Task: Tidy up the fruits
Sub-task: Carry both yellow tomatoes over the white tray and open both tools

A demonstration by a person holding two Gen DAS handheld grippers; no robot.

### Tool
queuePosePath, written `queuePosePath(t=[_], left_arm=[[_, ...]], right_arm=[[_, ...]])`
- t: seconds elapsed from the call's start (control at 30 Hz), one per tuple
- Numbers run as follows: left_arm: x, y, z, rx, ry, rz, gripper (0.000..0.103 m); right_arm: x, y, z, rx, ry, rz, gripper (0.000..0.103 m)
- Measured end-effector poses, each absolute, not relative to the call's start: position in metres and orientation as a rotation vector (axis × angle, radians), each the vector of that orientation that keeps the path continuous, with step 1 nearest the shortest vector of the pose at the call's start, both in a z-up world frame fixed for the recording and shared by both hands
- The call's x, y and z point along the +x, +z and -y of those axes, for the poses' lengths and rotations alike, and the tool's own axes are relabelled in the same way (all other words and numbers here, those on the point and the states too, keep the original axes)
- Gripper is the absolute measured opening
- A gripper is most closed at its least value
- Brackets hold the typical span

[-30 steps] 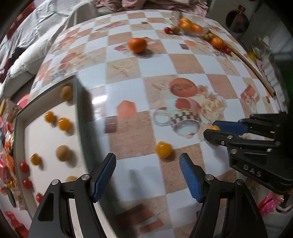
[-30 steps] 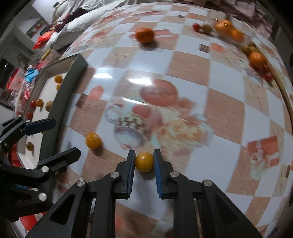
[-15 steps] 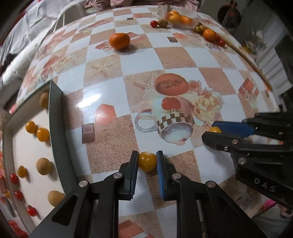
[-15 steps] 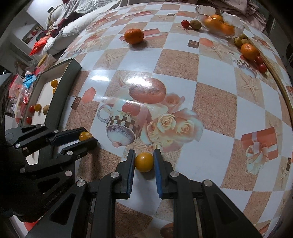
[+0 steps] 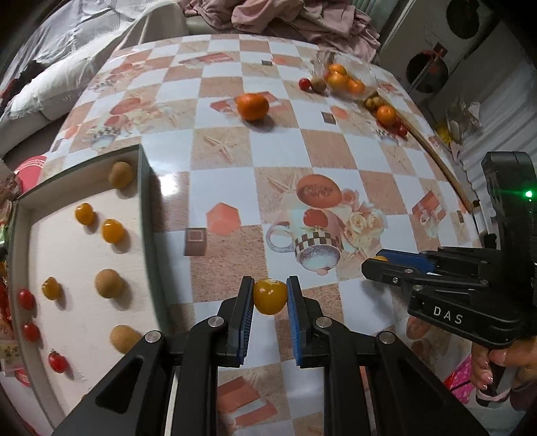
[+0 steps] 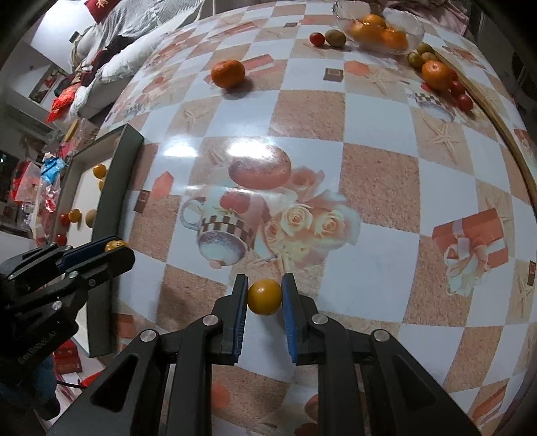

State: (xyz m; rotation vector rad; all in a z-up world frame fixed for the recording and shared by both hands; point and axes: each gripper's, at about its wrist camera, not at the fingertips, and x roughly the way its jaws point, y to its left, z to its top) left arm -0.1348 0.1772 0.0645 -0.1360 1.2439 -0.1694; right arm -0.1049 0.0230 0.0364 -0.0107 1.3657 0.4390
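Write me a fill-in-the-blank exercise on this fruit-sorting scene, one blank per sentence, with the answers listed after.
1. The left hand-held gripper is shut on a small ____ fruit.
2. The right hand-held gripper grips a fruit of the ____ colour.
3. The glass bowl at the far end holds ____ fruits.
4. The tray lies on the ____ side of the table in the left wrist view.

Answers: yellow; same; orange; left
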Motion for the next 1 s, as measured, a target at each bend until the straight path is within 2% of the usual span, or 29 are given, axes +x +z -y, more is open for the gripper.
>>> queuePosePath(t=[0.5,1.0], left_arm=[[-0.163,0.091,-0.243,-0.208,-0.039,-1.179,0.021],[-0.137,0.076,-0.361,-0.227,0.194,-1.130,0.021]], right_arm=[[-0.097,0.059,-0.074,-0.031,0.517,-1.342,0.022],[-0.083,0.067,-0.211,-0.094,0.722,-1.318,0.022]])
